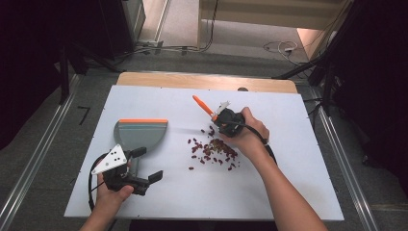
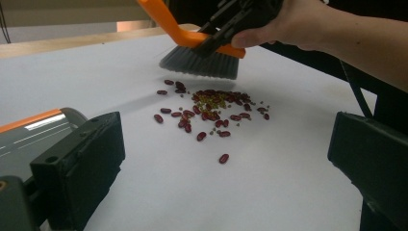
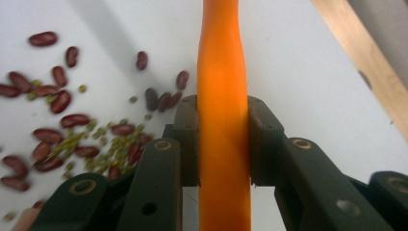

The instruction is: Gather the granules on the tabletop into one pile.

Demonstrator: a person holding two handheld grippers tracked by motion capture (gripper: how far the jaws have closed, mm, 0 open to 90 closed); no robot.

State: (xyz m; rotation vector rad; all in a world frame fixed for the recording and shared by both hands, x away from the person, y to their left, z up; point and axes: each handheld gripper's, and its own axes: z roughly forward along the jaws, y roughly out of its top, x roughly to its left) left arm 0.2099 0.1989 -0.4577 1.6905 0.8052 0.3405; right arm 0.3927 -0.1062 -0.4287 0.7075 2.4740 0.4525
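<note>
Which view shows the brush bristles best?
The left gripper view: the grey bristles hang in side profile just above the beans. The high view shows the brush's orange handle sticking out of the right gripper. The right gripper view shows the handle clamped between the fingers.

- The orange-handled brush (image 2: pixel 202 50) is sitting clamped between the right gripper's fingers (image 3: pixel 187 144), grey bristles hanging just above the beans.
- Red beans and small green ones (image 1: pixel 213 150) are lying scattered in a loose pile just below those fingers.
</note>
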